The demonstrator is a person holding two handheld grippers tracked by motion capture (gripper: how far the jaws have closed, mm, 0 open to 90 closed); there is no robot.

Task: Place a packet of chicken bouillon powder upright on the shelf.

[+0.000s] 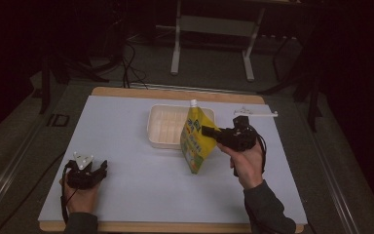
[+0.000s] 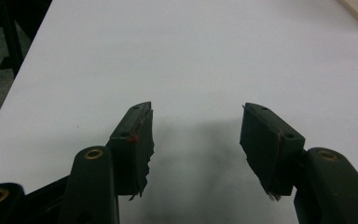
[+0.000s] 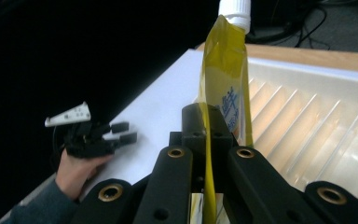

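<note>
Pouch [image 1: 195,141], yellow with a white cap, pinched flat at its edge between our right gripper's [image 3: 209,126] closed jaws and hanging at the white tray's [image 1: 158,127] near right corner. We judge the carry step underway; next, lower it into the tray and let go. Left gripper [image 2: 196,140] is spread, empty, well left of the tray.

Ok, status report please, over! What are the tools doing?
Right tool shut on yellow pouch, lifted beside white tray. Left tool open, empty, on table. Nothing blocking.
</note>
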